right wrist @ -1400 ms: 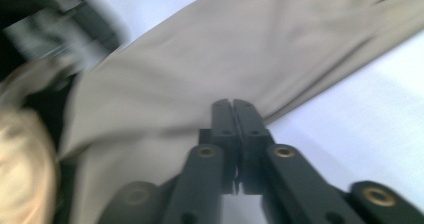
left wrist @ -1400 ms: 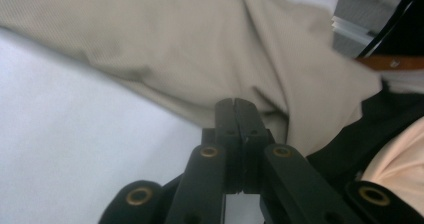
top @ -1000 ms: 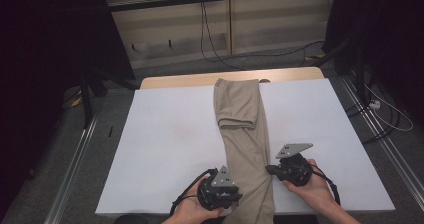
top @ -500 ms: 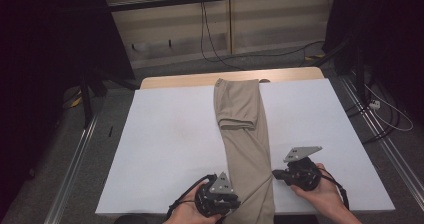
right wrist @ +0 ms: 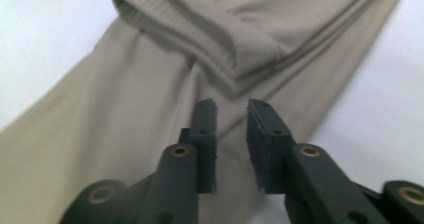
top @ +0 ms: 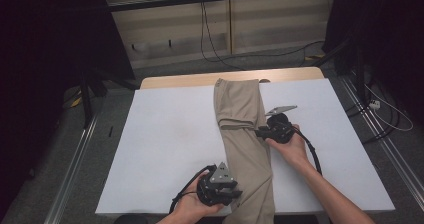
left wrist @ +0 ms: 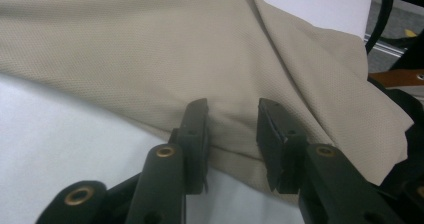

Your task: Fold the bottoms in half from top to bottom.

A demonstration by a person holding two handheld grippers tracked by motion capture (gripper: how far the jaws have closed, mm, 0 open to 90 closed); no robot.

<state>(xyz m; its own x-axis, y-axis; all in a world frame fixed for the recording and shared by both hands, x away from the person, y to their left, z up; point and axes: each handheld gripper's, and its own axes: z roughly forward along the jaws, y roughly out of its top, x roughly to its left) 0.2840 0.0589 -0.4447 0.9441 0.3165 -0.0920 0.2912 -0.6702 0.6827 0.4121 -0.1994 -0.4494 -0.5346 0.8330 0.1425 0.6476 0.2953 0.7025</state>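
Beige trousers (top: pixel 244 134) are laid lengthwise down the middle of the white surface (top: pixel 165 144), partly folded. The left tool (left wrist: pixel 232 129) is held part open at their near left edge, the right tool (right wrist: pixel 231 115) part open over their right edge below the fold; nothing is gripped. Closing on cloth is probably required next.

Dim room, beige wall panels (top: pixel 280 21), grey floor (top: pixel 50 149)
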